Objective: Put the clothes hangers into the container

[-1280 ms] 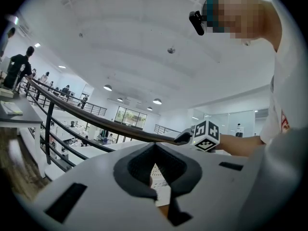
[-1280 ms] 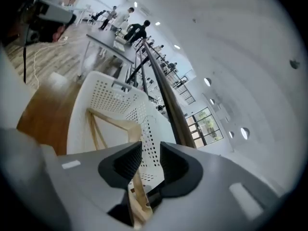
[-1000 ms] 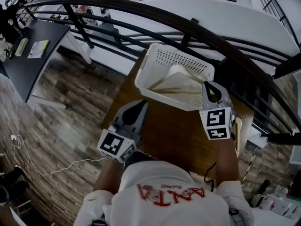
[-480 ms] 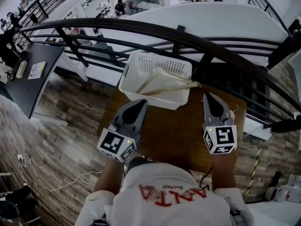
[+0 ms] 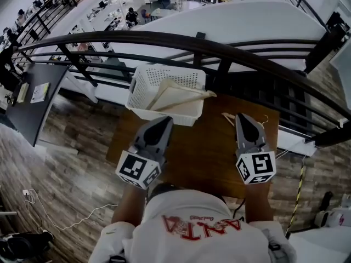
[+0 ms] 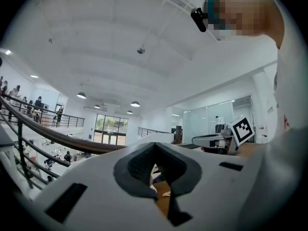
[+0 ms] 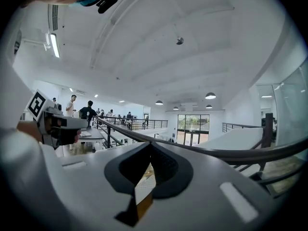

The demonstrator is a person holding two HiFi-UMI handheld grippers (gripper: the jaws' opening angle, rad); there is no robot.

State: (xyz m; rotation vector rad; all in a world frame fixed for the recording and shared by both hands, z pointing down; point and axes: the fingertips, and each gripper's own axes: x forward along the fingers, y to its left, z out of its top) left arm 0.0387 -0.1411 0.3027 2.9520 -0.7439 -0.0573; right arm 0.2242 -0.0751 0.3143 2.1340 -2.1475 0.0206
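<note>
Withdrawn from the basket's near right corner, where it stood a second ago, the right hand-held gripper (image 5: 242, 117) now hovers over the near right part of the brown wooden bench (image 5: 203, 152). Its jaws are pressed together with nothing between them. The left hand-held gripper (image 5: 163, 121) has barely shifted. It sits level with the right one on the near left, its jaws likewise drawn to a point and empty, which reads as a rest pose between picks. Just beyond the right gripper's tip lies a loose pale hanger (image 5: 228, 116), flat on the bench and partly hidden by the gripper. It is probably the next one to fetch, and that would explain why this gripper has come back here. Farther off, at the far left edge of the bench, stands the white perforated plastic basket (image 5: 140, 89). Pale wooden clothes hangers (image 5: 178, 97) lie slanted inside it, and one end pokes over its right rim, likely because the hangers are longer than the basket is wide. Beyond it runs a dark metal railing (image 5: 219, 43). Each gripper's marker cube (image 5: 255, 167) shows only black-and-white square patterns and no words. Red lettering on the person's white shirt (image 5: 197, 243), upside down in the head view, seems to spell ANTA. No label can be read on the basket.
</note>
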